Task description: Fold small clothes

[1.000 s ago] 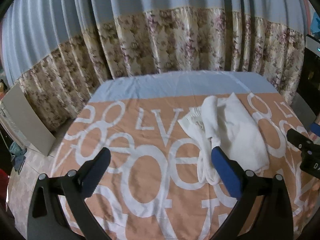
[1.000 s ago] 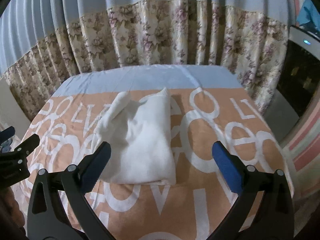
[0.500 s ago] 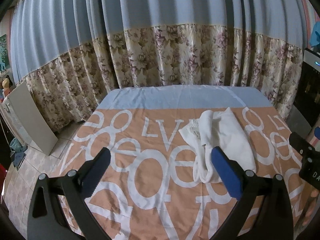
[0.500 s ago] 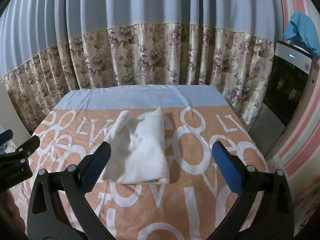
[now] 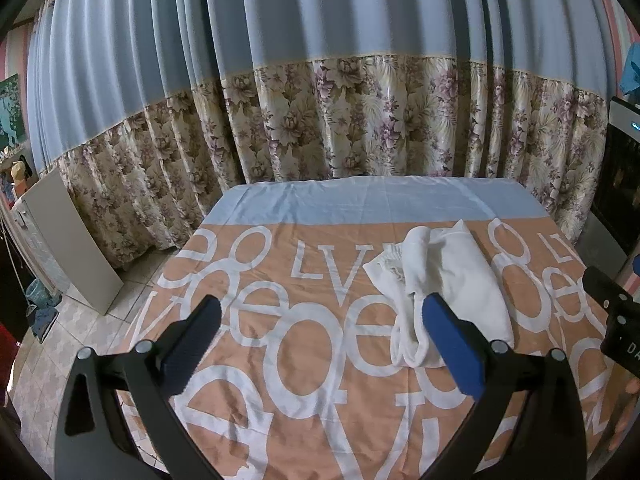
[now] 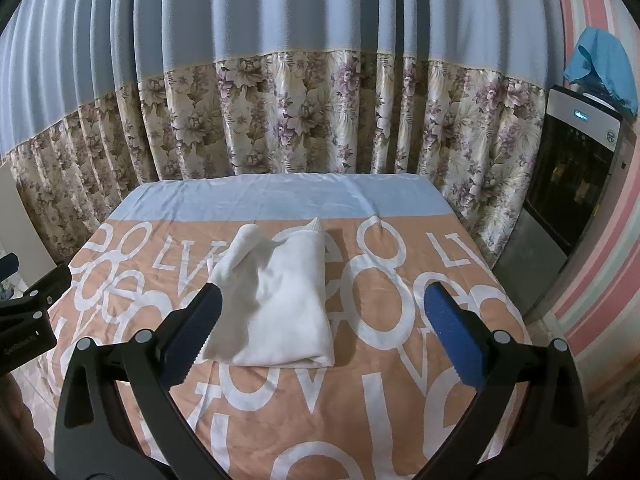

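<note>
Left tool (image 5: 320, 336): jaws wide apart, holding nothing, hovering above the near left part of the desk (image 5: 248, 360).
Garment (image 6: 276, 296): white, already folded into a thick oblong, lying on the orange lettered cloth (image 6: 400, 400) right of centre, apart from both tools; one loose flap rides up along its left edge.
Right tool (image 6: 320, 336): jaws wide apart, holding nothing, raised over the near edge of the garment.
Step in hand: by appearance, the fold is done or nearly so.
Doing it well: pinch only the loose left flap, lay it flat over the stack, press lightly and release without dragging the layers beneath.
Backdrop: blue and floral curtain (image 5: 340, 100).
</note>
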